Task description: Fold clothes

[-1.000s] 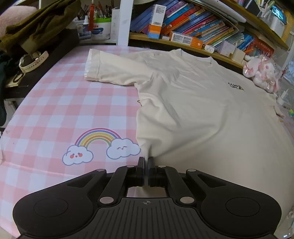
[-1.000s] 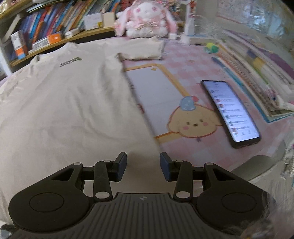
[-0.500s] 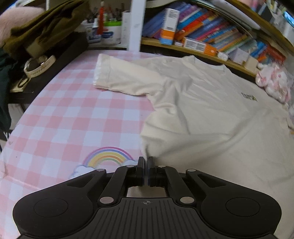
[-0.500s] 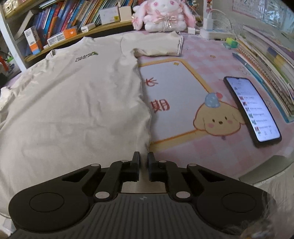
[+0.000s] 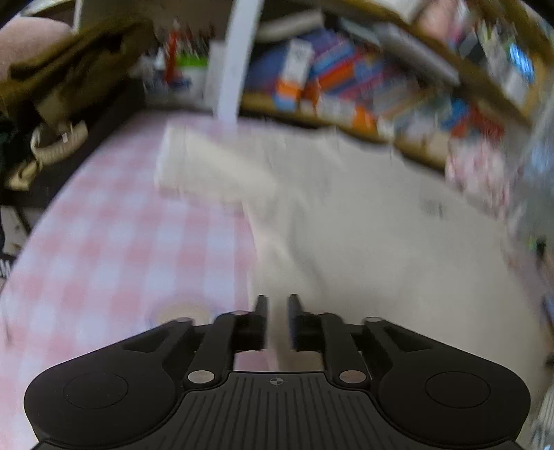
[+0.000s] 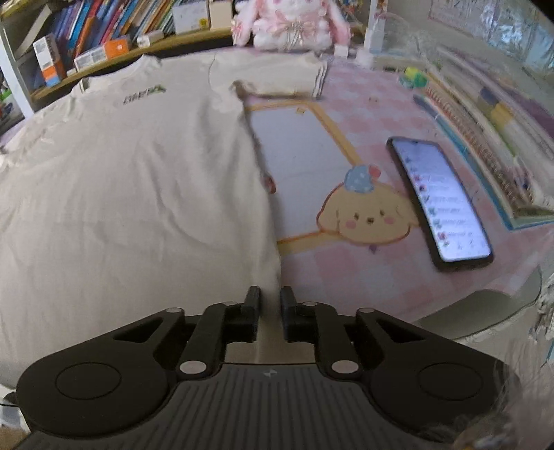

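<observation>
A cream T-shirt lies spread face up on the pink checked table cover, collar toward the bookshelf. It also shows in the blurred left wrist view. My left gripper sits at the shirt's lower left hem corner, jaws a narrow gap apart with hem cloth between them. My right gripper sits at the lower right hem corner, jaws a narrow gap apart with the hem edge between them.
A phone with a lit screen lies right of the shirt, next to a puppy-print mat. Spiral notebooks line the right edge. A pink plush rabbit and bookshelf stand behind. Dark clothes pile at far left.
The left jaws, fully shut on the hem before, now stand slightly apart, and the left view has swung forward fast. The right jaws closed from wide open to a narrow gap.
</observation>
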`<state>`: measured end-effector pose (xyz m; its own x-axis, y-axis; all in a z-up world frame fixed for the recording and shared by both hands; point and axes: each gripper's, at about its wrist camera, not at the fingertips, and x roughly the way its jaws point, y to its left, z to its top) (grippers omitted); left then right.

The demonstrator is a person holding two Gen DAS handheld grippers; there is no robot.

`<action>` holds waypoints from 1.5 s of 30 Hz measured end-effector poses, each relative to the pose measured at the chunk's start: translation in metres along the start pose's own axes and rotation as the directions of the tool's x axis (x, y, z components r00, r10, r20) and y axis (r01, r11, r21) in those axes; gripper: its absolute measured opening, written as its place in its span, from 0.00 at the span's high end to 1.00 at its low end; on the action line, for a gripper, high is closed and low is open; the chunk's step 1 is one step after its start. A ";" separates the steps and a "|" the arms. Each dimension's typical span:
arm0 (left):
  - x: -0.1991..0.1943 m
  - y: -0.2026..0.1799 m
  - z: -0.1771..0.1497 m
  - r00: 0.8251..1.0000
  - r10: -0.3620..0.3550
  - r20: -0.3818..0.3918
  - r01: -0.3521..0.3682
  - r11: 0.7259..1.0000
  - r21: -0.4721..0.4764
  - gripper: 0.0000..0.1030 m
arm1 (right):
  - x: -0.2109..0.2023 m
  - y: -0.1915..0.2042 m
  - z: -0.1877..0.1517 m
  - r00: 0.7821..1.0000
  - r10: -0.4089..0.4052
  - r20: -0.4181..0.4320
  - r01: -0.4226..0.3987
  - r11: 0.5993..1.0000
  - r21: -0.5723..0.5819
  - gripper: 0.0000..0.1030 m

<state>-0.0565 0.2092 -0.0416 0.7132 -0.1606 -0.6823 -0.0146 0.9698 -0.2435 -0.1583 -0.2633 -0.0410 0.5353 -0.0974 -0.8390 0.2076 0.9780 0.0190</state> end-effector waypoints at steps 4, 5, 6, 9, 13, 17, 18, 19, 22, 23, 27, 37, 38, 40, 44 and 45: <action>0.032 0.036 0.042 0.996 0.072 0.048 -0.064 0.985 -0.159 0.74 | -0.004 0.014 0.010 0.999 0.019 0.049 -0.017 0.999 -0.050 0.83; 0.042 0.045 0.050 0.994 0.096 0.050 -0.085 0.977 -0.198 0.74 | -0.005 0.018 0.012 0.998 0.025 0.062 -0.021 0.998 -0.063 0.83; 0.053 0.055 0.059 0.991 0.120 0.050 -0.105 0.966 -0.237 0.74 | -0.006 0.021 0.015 0.997 0.030 0.074 -0.024 0.997 -0.076 0.83; 0.076 0.069 0.076 0.986 0.159 0.051 -0.137 0.945 -0.296 0.74 | -0.003 0.042 0.019 0.995 0.065 0.077 -0.053 0.987 -0.153 0.83; 0.100 0.084 0.086 0.980 0.195 0.030 -0.163 0.886 -0.435 0.63 | 0.006 0.062 0.021 0.994 0.093 0.062 -0.077 0.972 -0.220 0.79; 0.106 0.096 0.080 0.980 0.193 0.047 -0.133 0.812 -0.568 0.68 | 0.014 0.072 0.023 0.995 0.094 0.036 -0.082 0.963 -0.258 0.79; 0.107 0.095 0.080 0.979 0.196 0.048 -0.135 0.813 -0.566 0.84 | 0.016 0.073 0.023 0.995 0.096 0.029 -0.085 0.961 -0.264 0.79; 0.106 0.094 0.080 0.981 0.186 0.057 -0.122 0.815 -0.566 0.99 | 0.018 0.074 0.023 0.995 0.098 0.023 -0.088 0.959 -0.270 0.79; 0.082 0.082 0.079 0.973 0.168 0.161 -0.054 0.837 -0.545 0.99 | 0.023 0.075 0.025 0.995 0.100 0.008 -0.094 0.955 -0.280 0.79; 0.069 0.075 0.076 0.966 0.169 0.194 -0.041 0.845 -0.533 0.99 | 0.025 0.074 0.026 0.995 0.101 0.004 -0.096 0.954 -0.283 0.79; 0.046 0.071 0.050 0.967 0.196 0.160 -0.076 0.829 -0.554 0.97 | 0.031 0.072 0.030 0.994 0.111 -0.010 -0.109 0.954 -0.281 0.79; 0.038 0.076 0.016 0.975 0.220 -0.020 -0.206 0.871 -0.447 0.91 | 0.037 0.070 0.038 0.987 0.160 -0.021 -0.159 0.943 -0.291 0.79; 0.034 0.073 0.019 0.969 0.248 -0.021 -0.234 0.878 -0.418 0.90 | 0.038 0.070 0.038 0.986 0.164 -0.021 -0.163 0.942 -0.292 0.79; 0.027 0.064 0.022 0.957 0.289 0.000 -0.270 0.894 -0.358 0.90 | 0.039 0.069 0.039 0.985 0.172 -0.021 -0.170 0.940 -0.296 0.78; 0.023 0.042 0.033 0.948 0.314 0.046 -0.297 0.929 -0.223 0.90 | 0.040 0.067 0.040 0.983 0.183 -0.021 -0.181 0.936 -0.302 0.77; 0.025 0.036 0.037 0.950 0.306 0.056 -0.292 0.939 -0.184 0.90 | 0.040 0.067 0.040 0.982 0.186 -0.022 -0.183 0.935 -0.303 0.77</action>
<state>-0.0132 0.2465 -0.0413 0.7123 0.1546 -0.6846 -0.3508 0.9233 -0.1565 -0.0900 -0.2094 -0.0513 0.5466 0.0898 -0.8326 -0.1518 0.9884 0.0069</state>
